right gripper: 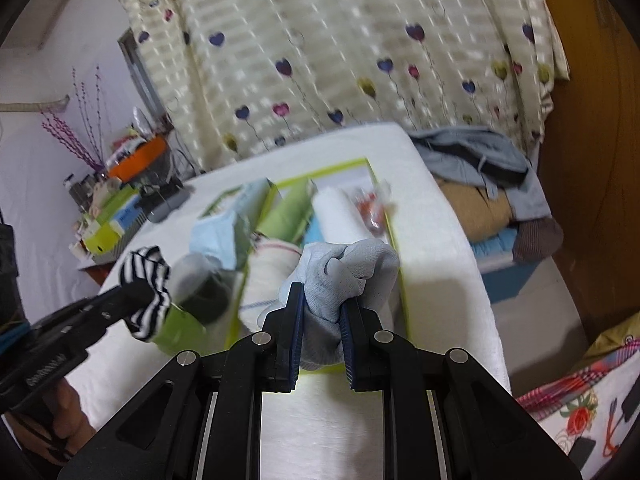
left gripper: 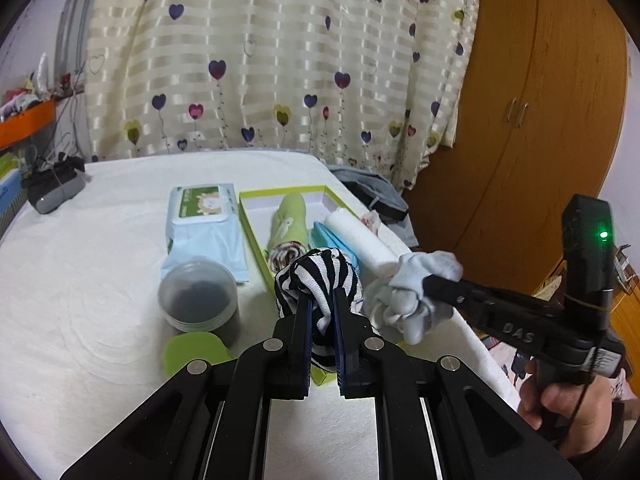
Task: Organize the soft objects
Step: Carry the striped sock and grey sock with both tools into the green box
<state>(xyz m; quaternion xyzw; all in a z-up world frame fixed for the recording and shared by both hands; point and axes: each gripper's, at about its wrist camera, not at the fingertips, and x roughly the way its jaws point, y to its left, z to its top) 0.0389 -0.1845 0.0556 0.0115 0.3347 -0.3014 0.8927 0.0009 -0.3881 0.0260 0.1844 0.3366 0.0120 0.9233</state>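
Note:
My left gripper is shut on a black-and-white striped sock, held above the near end of the green-rimmed box. My right gripper is shut on a pale grey-blue sock, also over the box's near end. In the left wrist view the right gripper comes in from the right with that grey sock bunched at its tips. The box holds a rolled green cloth, a blue item and a white roll. The right wrist view is motion-blurred.
A wipes pack and a clear round lidded tub sit left of the box on the white-covered table. A green lid piece lies near me. Clothes pile beyond the table's right edge. A wooden wardrobe stands right.

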